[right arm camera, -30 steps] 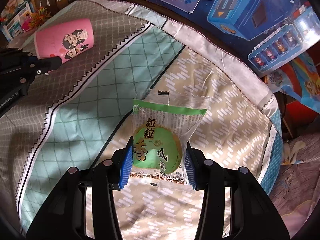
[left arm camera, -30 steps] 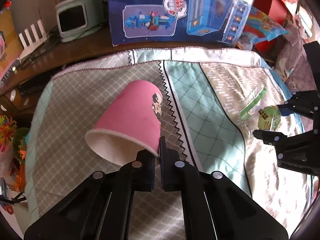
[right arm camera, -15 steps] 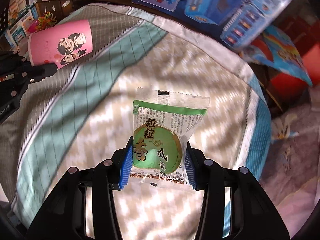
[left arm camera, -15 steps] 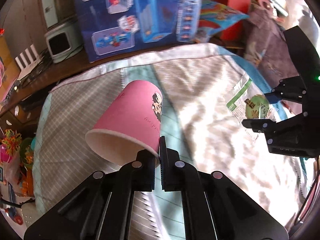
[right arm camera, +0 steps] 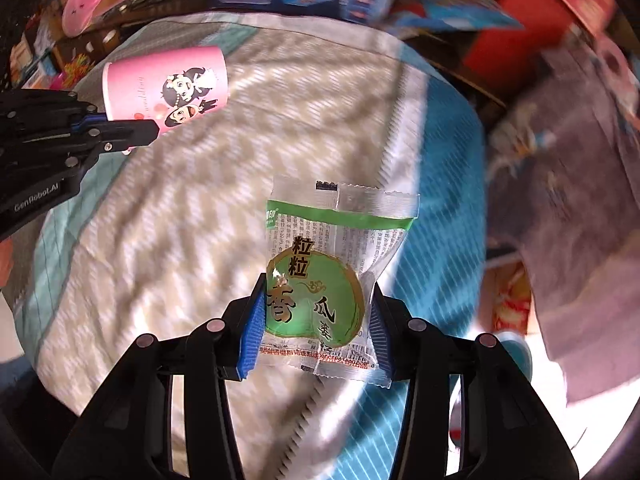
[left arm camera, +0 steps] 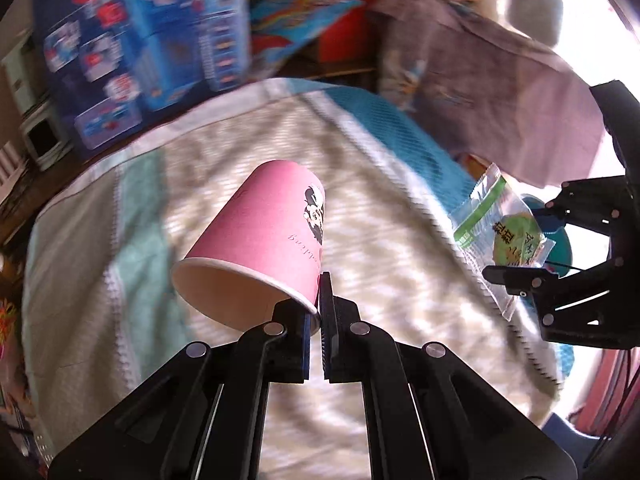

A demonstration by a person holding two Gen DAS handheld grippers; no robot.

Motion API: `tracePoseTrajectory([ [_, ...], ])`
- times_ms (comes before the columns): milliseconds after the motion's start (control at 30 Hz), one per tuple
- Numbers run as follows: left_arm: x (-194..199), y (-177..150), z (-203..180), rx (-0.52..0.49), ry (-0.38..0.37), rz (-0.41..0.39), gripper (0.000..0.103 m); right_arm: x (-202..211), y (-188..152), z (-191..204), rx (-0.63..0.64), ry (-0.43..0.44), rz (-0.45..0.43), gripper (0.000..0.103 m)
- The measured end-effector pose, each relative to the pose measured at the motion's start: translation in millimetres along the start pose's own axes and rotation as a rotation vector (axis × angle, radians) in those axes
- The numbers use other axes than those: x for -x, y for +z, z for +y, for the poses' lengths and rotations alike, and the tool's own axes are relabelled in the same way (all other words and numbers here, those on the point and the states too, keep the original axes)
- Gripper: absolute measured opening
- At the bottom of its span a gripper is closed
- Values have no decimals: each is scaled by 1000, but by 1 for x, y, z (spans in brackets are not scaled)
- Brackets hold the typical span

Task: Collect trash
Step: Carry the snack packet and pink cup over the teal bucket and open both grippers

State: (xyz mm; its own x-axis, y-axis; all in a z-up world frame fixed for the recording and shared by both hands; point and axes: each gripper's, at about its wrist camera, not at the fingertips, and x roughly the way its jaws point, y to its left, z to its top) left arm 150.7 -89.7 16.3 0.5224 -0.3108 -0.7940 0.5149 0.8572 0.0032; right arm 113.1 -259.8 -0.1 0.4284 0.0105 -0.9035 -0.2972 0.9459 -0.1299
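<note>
Two claws carry trash: left claw (left arm camera: 316,312) pinches the pink cup (left arm camera: 260,236) rim; right claw (right arm camera: 316,332), at three o'clock, squeezes the snack wrapper (right arm camera: 328,280) for binning.

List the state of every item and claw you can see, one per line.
Pink paper cup: lifted off the bed, tipped on its side, rim pinched, empty inside.
Green snack packet: sealed, held up at its lower part.
Left claw: shut on the cup's rim.
Right claw: shut on the packet's sides.
Patterned quilt: spread flat, blurred by motion.
</note>
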Motion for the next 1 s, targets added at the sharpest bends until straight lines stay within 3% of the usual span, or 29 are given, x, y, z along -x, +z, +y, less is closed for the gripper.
tracePoseTrajectory([
  [633,-54,24,-227,-253,-227,108,4,39,-192,-175,-450,-37,-36,44],
  [767,-67,29,-267,-295,-269,133,4,39,-220,-204,-517,-55,-29,44],
  [1000,-103,42,-338,-372,-354,186,4,19,-237,-248,-592,-50,-11,44],
])
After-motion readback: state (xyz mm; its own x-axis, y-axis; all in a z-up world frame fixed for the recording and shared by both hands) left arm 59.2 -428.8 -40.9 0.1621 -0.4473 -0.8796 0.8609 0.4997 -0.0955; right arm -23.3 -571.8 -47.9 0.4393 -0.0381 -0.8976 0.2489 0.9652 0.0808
